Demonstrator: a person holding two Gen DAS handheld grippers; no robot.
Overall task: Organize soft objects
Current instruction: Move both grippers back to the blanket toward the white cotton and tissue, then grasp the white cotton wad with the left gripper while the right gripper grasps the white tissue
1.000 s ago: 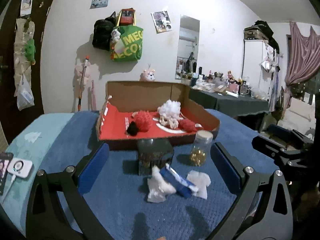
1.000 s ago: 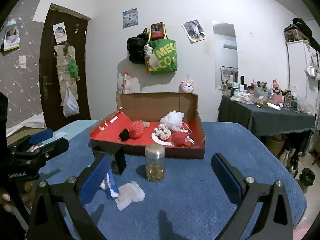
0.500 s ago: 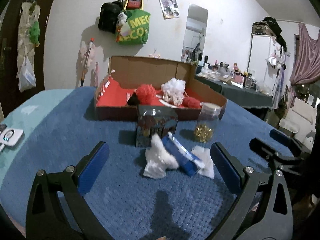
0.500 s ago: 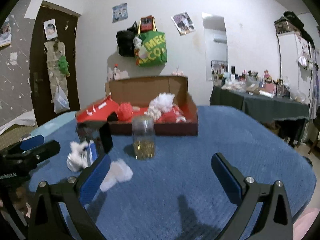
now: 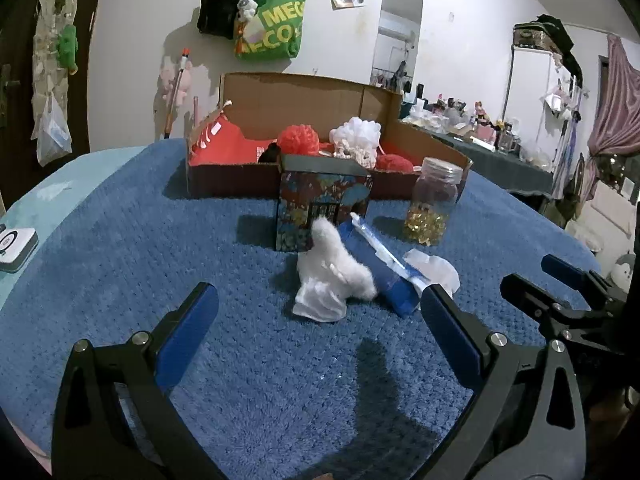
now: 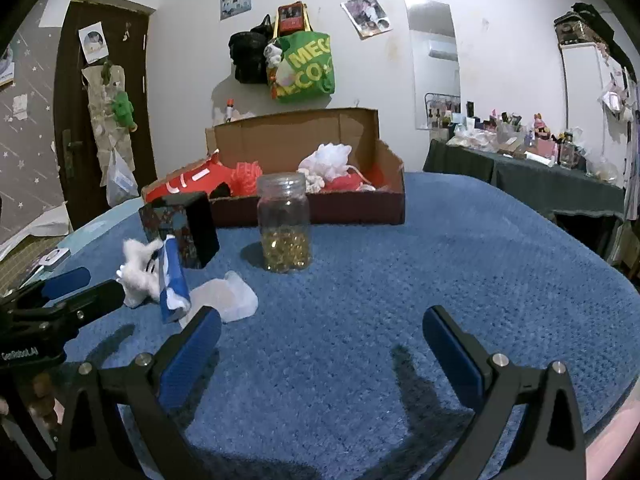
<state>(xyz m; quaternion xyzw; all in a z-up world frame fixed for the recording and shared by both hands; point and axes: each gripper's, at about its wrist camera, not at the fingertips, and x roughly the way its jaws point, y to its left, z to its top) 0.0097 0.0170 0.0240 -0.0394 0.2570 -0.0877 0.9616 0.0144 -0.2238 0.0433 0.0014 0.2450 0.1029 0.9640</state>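
Note:
A white fluffy soft piece (image 5: 332,276) (image 6: 138,270) lies on the blue blanket beside a blue packet (image 5: 382,266) (image 6: 172,276) and a flat white pad (image 5: 434,268) (image 6: 230,296). My left gripper (image 5: 320,344) stands open just before the fluffy piece, nothing between its fingers. My right gripper (image 6: 320,352) is open too, low over the blanket, right of the pad. Behind stands an open cardboard box (image 5: 304,100) (image 6: 296,136) with a red lining, holding red and white pompoms (image 5: 298,140) (image 6: 332,158).
A patterned dark box (image 5: 320,208) (image 6: 180,228) and a glass jar (image 5: 434,208) (image 6: 283,222) with gold bits stand between the soft pieces and the cardboard box. A small white device (image 5: 14,242) lies at the left edge. A cluttered dark table (image 6: 520,160) is at right.
Both grippers have moved lower and closer to the soft pieces; the objects now look larger and nearer. Both stay open.

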